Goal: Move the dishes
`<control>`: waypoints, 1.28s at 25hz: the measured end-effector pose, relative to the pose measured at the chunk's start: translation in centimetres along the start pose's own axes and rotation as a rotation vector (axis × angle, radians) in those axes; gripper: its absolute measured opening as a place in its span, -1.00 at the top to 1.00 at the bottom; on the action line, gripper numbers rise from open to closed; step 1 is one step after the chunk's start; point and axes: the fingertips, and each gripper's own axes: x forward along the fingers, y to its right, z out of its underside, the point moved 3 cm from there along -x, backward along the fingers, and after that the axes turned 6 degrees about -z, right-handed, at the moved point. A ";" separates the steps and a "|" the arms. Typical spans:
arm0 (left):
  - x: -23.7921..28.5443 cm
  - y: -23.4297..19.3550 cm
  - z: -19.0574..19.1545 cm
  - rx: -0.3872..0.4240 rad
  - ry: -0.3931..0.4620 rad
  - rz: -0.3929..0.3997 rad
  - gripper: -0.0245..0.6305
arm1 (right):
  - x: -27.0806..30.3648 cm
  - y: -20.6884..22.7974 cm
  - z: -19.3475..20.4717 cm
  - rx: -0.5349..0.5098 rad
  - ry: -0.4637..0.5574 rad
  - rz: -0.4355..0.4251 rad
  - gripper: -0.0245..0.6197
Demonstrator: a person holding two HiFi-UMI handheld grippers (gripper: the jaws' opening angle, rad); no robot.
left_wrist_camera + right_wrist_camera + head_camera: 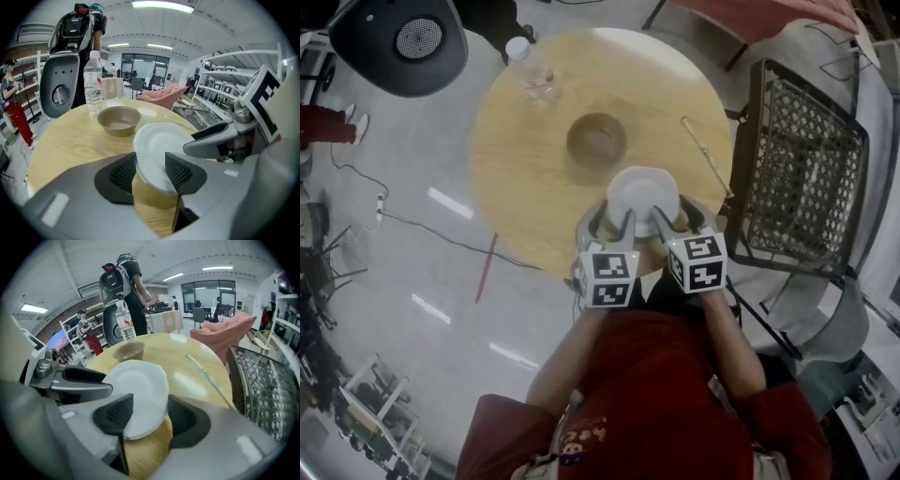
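A white paper plate (643,192) is held tilted over the near edge of the round wooden table (516,169). My left gripper (614,220) is shut on its near left rim. My right gripper (678,217) is shut on its near right rim. In the left gripper view the plate (157,145) stands between the left gripper's (150,168) dark pads, with the right gripper's arm at the right. In the right gripper view the plate (138,390) sits between the right gripper's (149,414) pads. A brown bowl (596,139) stands on the table beyond the plate.
A clear water bottle (530,70) stands at the table's far left edge. A long thin wrapped stick (705,155) lies on the table's right side. A black wire rack (806,169) stands close to the right. A dark chair (398,42) is at the far left.
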 end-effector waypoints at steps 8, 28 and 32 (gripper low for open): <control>0.2 3.6 -2.0 0.081 0.029 0.037 0.29 | -2.7 2.8 0.9 0.081 0.070 0.034 0.20; 2.0 18.2 -4.9 0.202 0.008 0.170 0.29 | -12.2 13.7 5.3 0.228 0.140 0.158 0.20; 3.0 20.8 -5.3 0.239 -0.005 0.220 0.28 | -13.6 15.9 6.3 0.266 0.140 0.198 0.20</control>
